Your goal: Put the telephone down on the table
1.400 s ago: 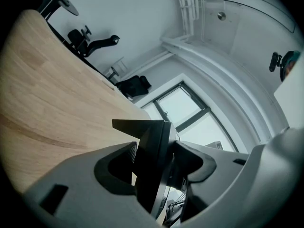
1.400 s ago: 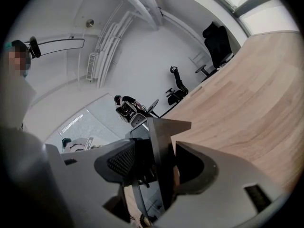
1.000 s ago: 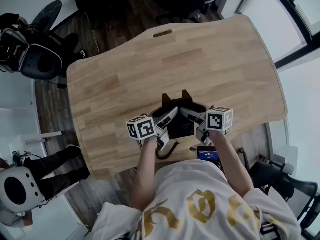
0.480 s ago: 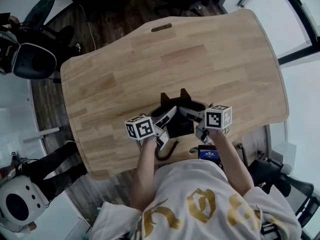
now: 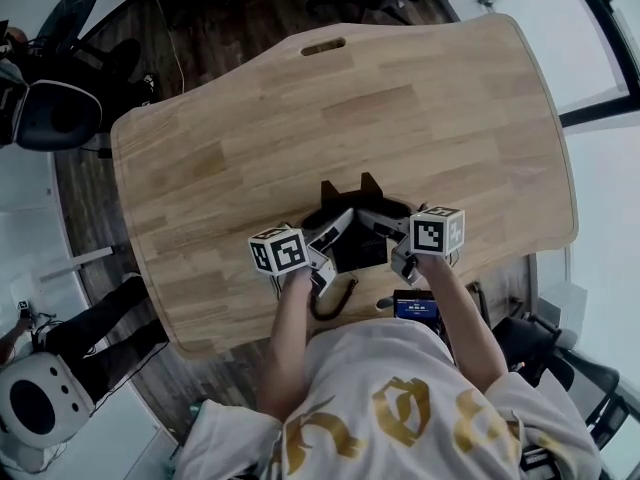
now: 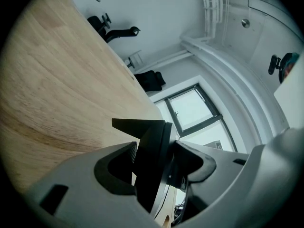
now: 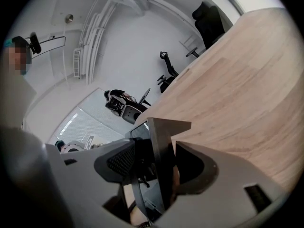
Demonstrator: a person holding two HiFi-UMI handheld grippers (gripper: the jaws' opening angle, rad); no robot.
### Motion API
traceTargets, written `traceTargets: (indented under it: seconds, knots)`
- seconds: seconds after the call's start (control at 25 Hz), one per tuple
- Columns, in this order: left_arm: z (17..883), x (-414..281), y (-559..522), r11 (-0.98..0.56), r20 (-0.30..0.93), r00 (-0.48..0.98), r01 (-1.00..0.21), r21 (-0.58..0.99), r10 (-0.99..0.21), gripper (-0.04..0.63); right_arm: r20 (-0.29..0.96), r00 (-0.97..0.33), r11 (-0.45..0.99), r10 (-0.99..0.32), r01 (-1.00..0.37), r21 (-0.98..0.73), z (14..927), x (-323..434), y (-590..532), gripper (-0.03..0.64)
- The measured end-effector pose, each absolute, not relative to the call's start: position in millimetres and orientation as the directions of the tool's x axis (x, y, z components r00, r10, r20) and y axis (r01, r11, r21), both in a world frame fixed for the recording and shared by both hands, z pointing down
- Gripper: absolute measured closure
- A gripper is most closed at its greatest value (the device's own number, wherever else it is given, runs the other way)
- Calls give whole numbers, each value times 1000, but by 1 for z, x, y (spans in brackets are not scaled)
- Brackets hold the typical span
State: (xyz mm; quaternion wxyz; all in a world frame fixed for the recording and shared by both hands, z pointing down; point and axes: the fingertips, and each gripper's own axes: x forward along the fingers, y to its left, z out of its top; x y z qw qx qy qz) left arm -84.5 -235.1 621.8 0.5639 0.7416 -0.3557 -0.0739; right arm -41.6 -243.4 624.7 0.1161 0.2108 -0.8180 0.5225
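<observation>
A black telephone (image 5: 358, 248) hangs just above the near edge of the wooden table (image 5: 300, 118), its two pointed feet toward the table's middle and its cord (image 5: 335, 303) curling down toward me. My left gripper (image 5: 335, 236) is shut on its left side and my right gripper (image 5: 385, 226) on its right side. In the left gripper view the telephone's dark edge (image 6: 151, 165) sits clamped between the grey jaws of the left gripper (image 6: 154, 161). In the right gripper view the right gripper (image 7: 154, 163) is shut on a thin panel of the telephone (image 7: 164, 146).
The table has a cable slot (image 5: 325, 46) at its far edge and bare wood beyond the telephone. Office chairs (image 5: 55, 113) stand past the table's left corner. A person's legs (image 5: 90, 328) are at the left. A small blue-lit screen (image 5: 415, 308) sits at my waist.
Both grippers and the telephone between them have sunk a little toward the table. Both grips look unchanged.
</observation>
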Motion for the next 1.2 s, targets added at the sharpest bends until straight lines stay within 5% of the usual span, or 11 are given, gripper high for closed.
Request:
traceTargets:
  seconds: [1.2]
  knots:
    - [639,-95,-261,-40,288,684,-421,906,-670,359,419,-889,399,-181,-456,-795,640,-52,-276,377]
